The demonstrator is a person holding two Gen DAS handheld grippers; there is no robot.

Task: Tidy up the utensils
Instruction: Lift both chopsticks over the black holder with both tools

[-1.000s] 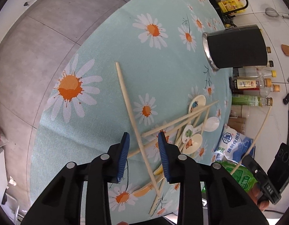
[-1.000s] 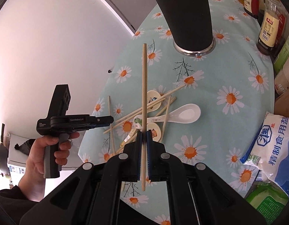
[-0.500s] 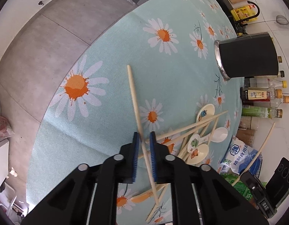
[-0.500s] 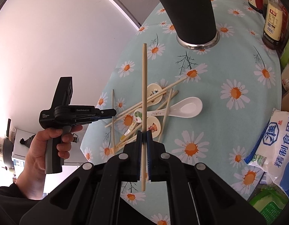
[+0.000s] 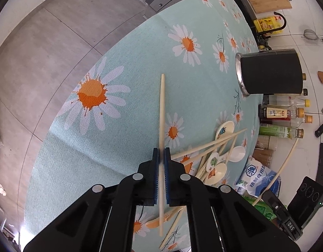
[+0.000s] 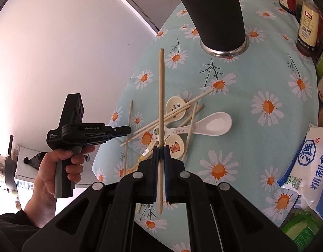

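Note:
My left gripper (image 5: 160, 154) is shut on a pale wooden chopstick (image 5: 162, 105) near its middle; the stick points away along the fingers, over the daisy tablecloth (image 5: 111, 138). My right gripper (image 6: 160, 151) is shut on a second chopstick (image 6: 160, 88) and holds it above the pile. The pile of loose chopsticks (image 6: 178, 110) and ceramic spoons (image 6: 214, 122) lies on the cloth between both grippers. A black utensil holder (image 6: 211, 12) with a steel base stands beyond the pile. A hand holds the left gripper (image 6: 119, 129) at the table's left edge in the right wrist view.
Sauce bottles (image 5: 281, 113) line the far side beside the holder. A bag of salt (image 6: 312, 163) and a green packet (image 6: 304, 226) lie at the right. The table edge (image 5: 63, 113) drops to a grey tiled floor on the left.
My left gripper's jaws closed from open onto the chopstick, which now lines up straight between the pads. The right gripper kept its chopstick and stayed put.

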